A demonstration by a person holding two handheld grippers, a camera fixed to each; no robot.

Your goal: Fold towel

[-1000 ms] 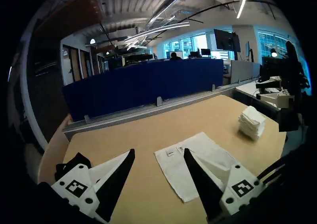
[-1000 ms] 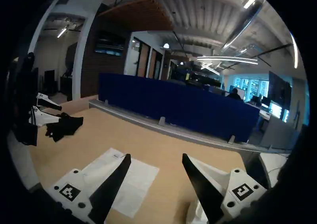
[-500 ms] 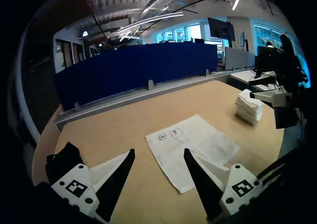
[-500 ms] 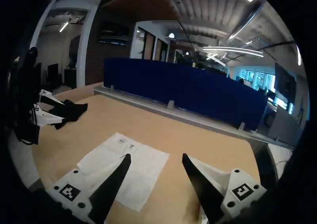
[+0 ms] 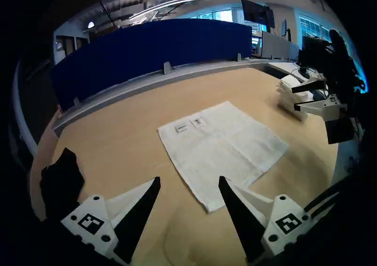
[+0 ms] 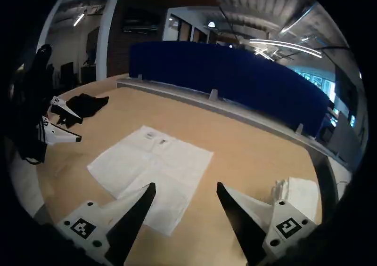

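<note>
A white towel (image 5: 221, 143) lies spread flat on the wooden table (image 5: 122, 124), with two small labels near its far edge. My left gripper (image 5: 188, 179) hovers open above the towel's near corner, nothing between its fingers. In the right gripper view the same towel (image 6: 151, 165) lies ahead and to the left of my right gripper (image 6: 185, 185), which is open and holds nothing. Each gripper shows from the other side: the right gripper (image 5: 294, 100) at the table's right end, the left gripper (image 6: 80, 129) at the left end, held by a dark sleeve.
A stack of folded white towels (image 5: 290, 94) sits near the table's right end, also seen as the stack (image 6: 301, 193) beside my right finger. A black cloth (image 5: 61, 181) lies at the left end. A blue partition (image 5: 151, 47) runs along the table's far edge.
Both views have tilted downward and risen over the table. The towel now shows in full, farther up in each view. Both grippers stay open; the towel has not moved.
</note>
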